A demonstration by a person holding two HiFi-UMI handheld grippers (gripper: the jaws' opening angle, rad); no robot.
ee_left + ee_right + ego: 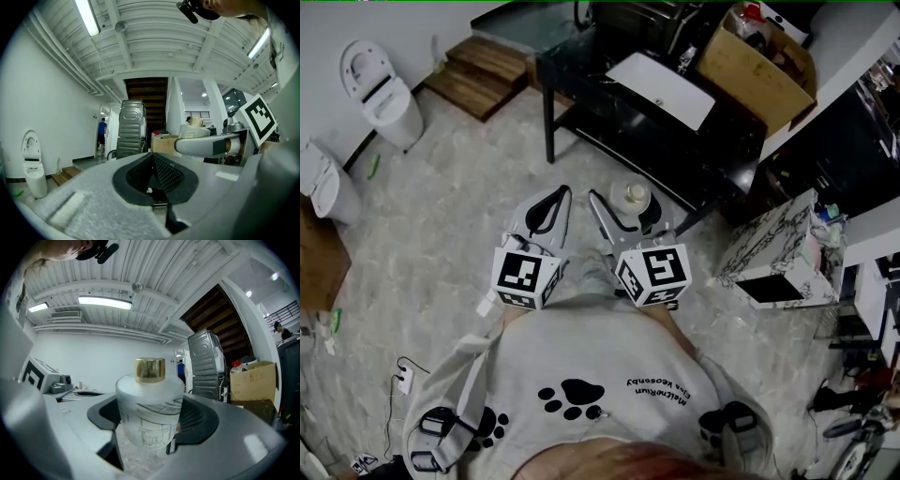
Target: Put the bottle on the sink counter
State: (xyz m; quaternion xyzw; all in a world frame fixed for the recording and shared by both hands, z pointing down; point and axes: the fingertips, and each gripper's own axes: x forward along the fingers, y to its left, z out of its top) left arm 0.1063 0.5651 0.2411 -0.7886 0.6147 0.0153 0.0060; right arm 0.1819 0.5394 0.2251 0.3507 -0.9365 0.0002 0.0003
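We face a black sink tabletop across marbled floor, right gripper clamping the bottle, left gripper closed, edge toilet cropped

My left gripper points forward, jaws together and empty; just beside it, my right gripper clamps the bottle.

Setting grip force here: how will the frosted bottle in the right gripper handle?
The bottle looks like frosted glass: probably heavy for its size and breakable if dropped. Its smooth round wall could slip or twist between the fingers. Being squat and wide, it should stand steadily.
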